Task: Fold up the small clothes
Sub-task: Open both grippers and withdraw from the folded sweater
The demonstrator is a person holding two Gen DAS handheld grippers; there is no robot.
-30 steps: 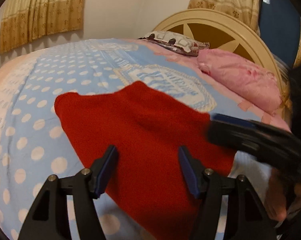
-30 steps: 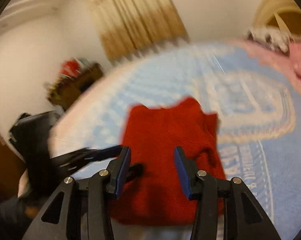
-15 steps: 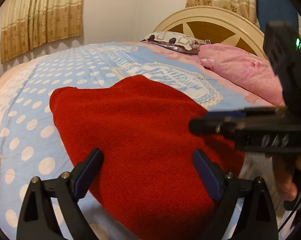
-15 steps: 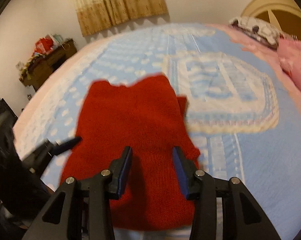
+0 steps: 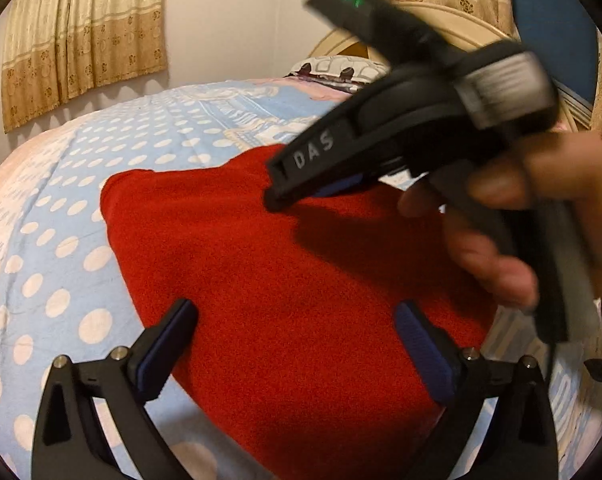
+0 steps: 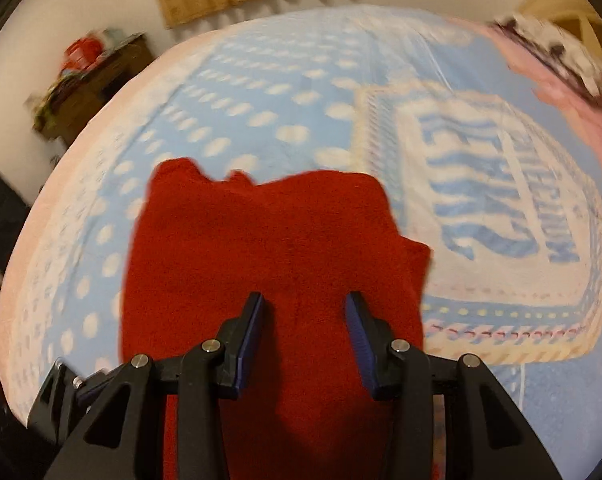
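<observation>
Flat, fuzzy red knit (image 5: 293,300) on dotted bedsheet (image 5: 61,272); left gripper (image 5: 297,344) opening, right gripper (image 6: 305,336) part-spread, both empty.

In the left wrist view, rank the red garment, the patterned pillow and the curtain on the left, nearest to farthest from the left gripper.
From the left gripper:
1. Red garment, lying flat on the bed directly under and ahead of the fingers.
2. Patterned pillow, at the bed's far end, by the headboard.
3. Curtain, on the wall beyond the bed, upper left.

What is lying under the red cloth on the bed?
The red cloth lies flat on the blue bedsheet with white dots. Around its edges only the sheet shows. Whatever is directly beneath its middle is covered.
</observation>
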